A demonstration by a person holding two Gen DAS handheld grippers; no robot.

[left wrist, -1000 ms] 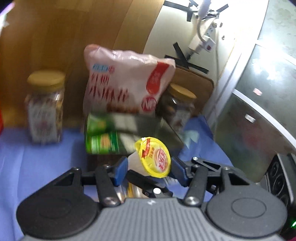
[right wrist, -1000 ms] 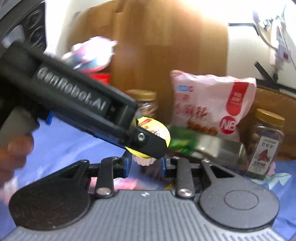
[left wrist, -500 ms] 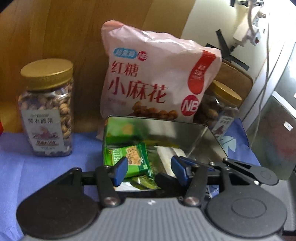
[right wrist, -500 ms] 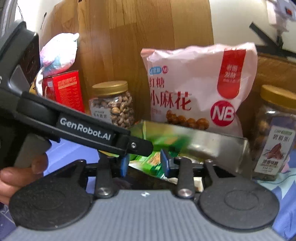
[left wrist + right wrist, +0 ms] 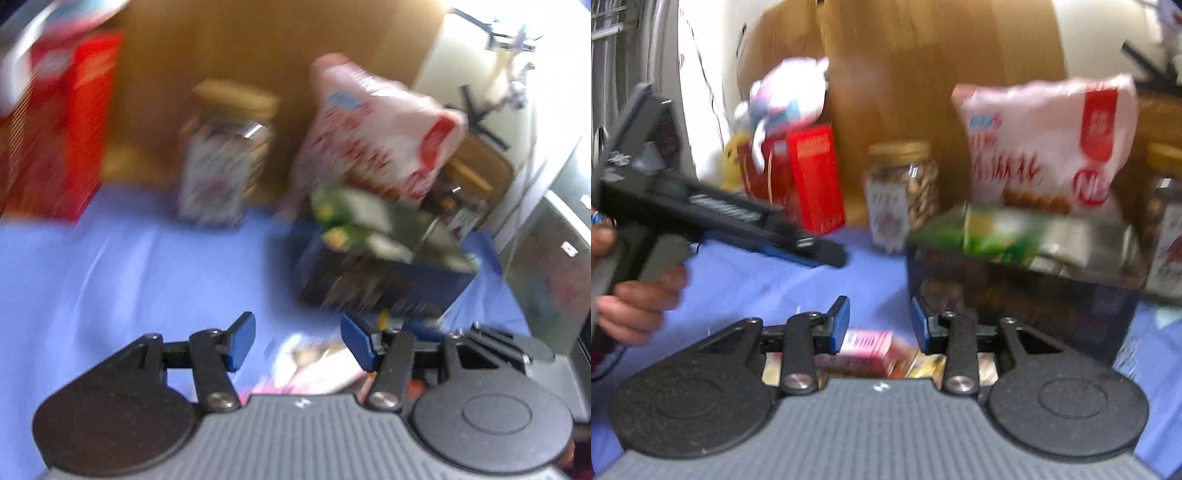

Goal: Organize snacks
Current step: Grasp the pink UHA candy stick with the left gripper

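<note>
A dark tin box [image 5: 380, 280] [image 5: 1019, 295] with a shiny inside stands on the blue cloth and holds green snack packets [image 5: 340, 232] [image 5: 1001, 236]. My left gripper [image 5: 298, 341] is open and empty, low over the cloth in front of the box. My right gripper [image 5: 880, 325] is open and empty, above small loose snack packs [image 5: 868, 345] beside the box. The left gripper's body [image 5: 713, 218] shows at the left of the right wrist view. Both views are blurred.
A pink snack bag [image 5: 373, 144] [image 5: 1045, 144] leans on the wooden board behind the box. Gold-lidded nut jars [image 5: 225, 162] [image 5: 905, 195] stand beside it. A red box [image 5: 55, 129] [image 5: 809, 177] and a plush toy [image 5: 786, 96] stand at the left.
The left gripper let go of the yellow-lidded cup over the box, then both grippers pulled back and away from the box. The cup is out of sight now.
</note>
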